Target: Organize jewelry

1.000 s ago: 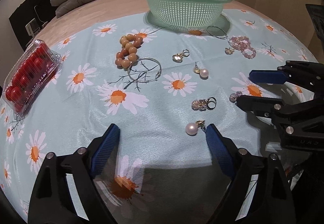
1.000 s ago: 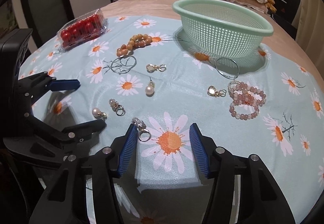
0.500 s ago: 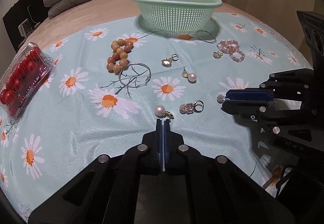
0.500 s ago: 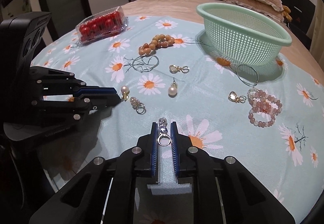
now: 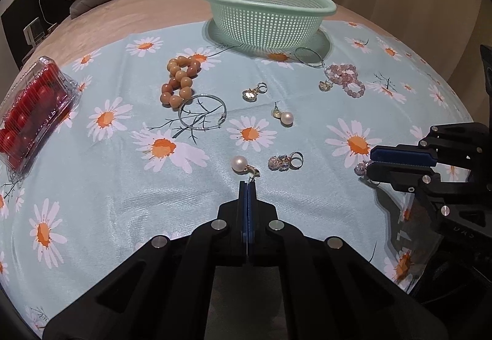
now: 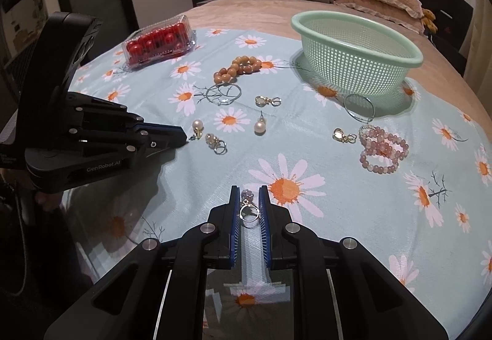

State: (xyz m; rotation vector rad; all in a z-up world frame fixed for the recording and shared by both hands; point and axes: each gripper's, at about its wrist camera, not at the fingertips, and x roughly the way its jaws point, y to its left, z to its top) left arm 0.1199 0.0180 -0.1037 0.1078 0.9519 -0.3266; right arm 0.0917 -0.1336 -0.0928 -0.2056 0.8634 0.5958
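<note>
My left gripper (image 5: 247,186) is clamped fully shut, its tips pinching the gold clasp of the pearl earring (image 5: 239,163) on the daisy cloth (image 5: 123,186). My right gripper (image 6: 248,211) squeezes narrow around a crystal earring (image 6: 248,211), held between the pads. Basket (image 6: 356,32) sits far behind.

I see a bed (image 5: 123,20) covered by a daisy-print cloth (image 5: 107,186). On the cloth lie a green basket (image 5: 267,17), a tomato box (image 5: 33,106), bracelets and earrings.
</note>
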